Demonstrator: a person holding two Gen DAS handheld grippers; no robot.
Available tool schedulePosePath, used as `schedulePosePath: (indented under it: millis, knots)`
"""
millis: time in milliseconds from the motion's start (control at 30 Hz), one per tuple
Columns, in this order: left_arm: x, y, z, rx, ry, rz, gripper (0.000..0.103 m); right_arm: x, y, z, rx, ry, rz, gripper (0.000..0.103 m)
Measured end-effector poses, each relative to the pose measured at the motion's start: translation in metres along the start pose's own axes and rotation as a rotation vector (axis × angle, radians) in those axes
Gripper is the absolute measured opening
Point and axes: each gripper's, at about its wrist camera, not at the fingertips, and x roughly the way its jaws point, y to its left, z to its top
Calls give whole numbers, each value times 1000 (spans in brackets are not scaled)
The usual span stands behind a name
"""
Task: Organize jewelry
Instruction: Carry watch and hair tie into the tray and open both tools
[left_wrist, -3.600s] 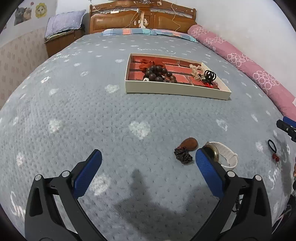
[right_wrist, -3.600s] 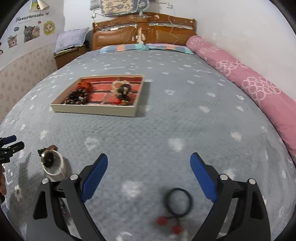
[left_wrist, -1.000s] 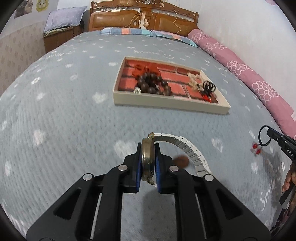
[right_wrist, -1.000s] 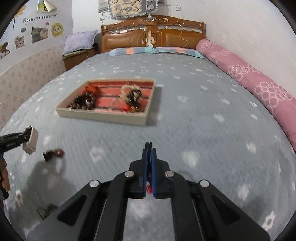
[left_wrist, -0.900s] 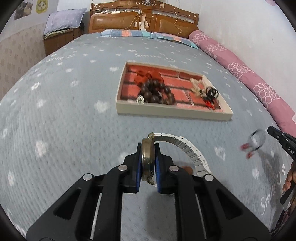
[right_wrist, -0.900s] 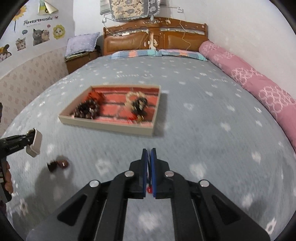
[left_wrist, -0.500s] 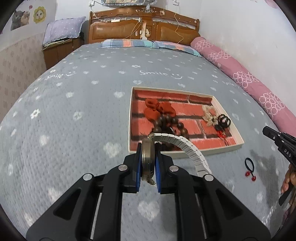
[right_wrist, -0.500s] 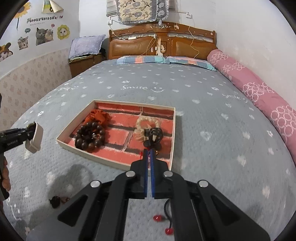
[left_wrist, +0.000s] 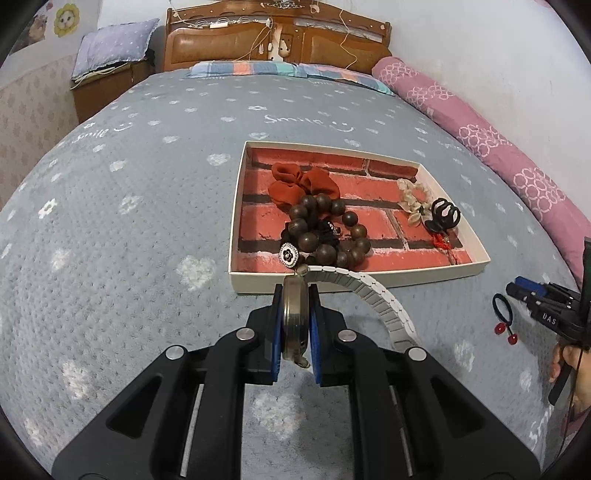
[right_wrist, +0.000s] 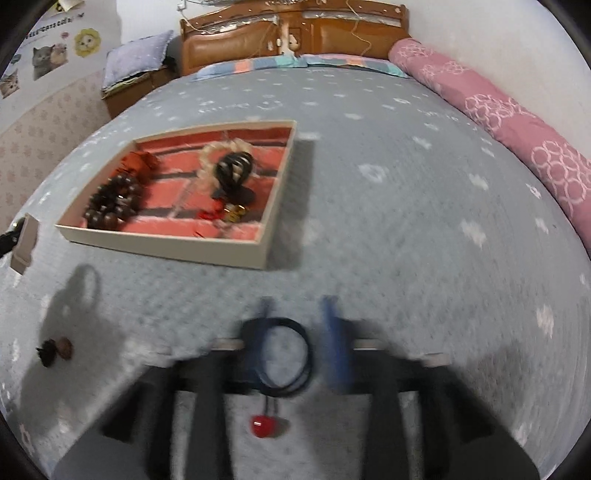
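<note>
left wrist view: the left gripper (left_wrist: 295, 325) is clamped on the round metal case of a watch (left_wrist: 294, 314), held on edge between the blue pads (left_wrist: 275, 332), with its white link band (left_wrist: 384, 302) arching away to the right and hanging down. just beyond the fingertips stands a shallow cream tray (left_wrist: 369, 275) with a red brick-pattern floor, resting on a grey bedspread (left_wrist: 129, 229) printed with white hearts and flowers. inside the tray lie a rust-red fabric bow (left_wrist: 303, 184), a dark wooden bead bracelet (left_wrist: 325, 236) with a black flower charm (left_wrist: 289, 254), a pale scrunchie (left_wrist: 412, 197) and a black claw clip (left_wrist: 443, 214). at the right edge of this view the right gripper (left_wrist: 517, 288) appears beside a black hair tie (left_wrist: 503, 310) with two red beads (left_wrist: 505, 332). right wrist view: heavy motion blur; the right gripper (right_wrist: 299, 339) shows its blue pads standing apart, and the black hair tie (right_wrist: 284, 358) loops around the left pad, a red bead (right_wrist: 264, 424) below it. whether the loop hangs from that pad or lies on the bedspread cannot be told. a small dark tassel with a brown pendant (right_wrist: 55, 350) lies on the bedspread at the left, well apart from the tray (right_wrist: 166, 247).
</note>
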Motion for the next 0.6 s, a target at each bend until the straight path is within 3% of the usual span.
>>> schedulePosePath:
  millis: [300, 333, 400, 433, 600]
  knots:
    - [5, 5, -4, -2, 11, 7, 11, 20, 0, -19, -22, 58, -29, 46]
    - [6, 5, -4, -1, 11, 6, 11, 18, 2, -21, -33, 51, -34, 43]
    - [8, 6, -5, 2, 12, 9, 11, 17, 5, -21, -47, 46, -28, 23]
    - [9, 6, -5, 0, 14, 9, 11, 17, 6, -20, -54, 45, -26, 5]
    - [11, 8, 0, -3, 13, 4, 11, 3, 10, -11, -52, -29, 1, 3]
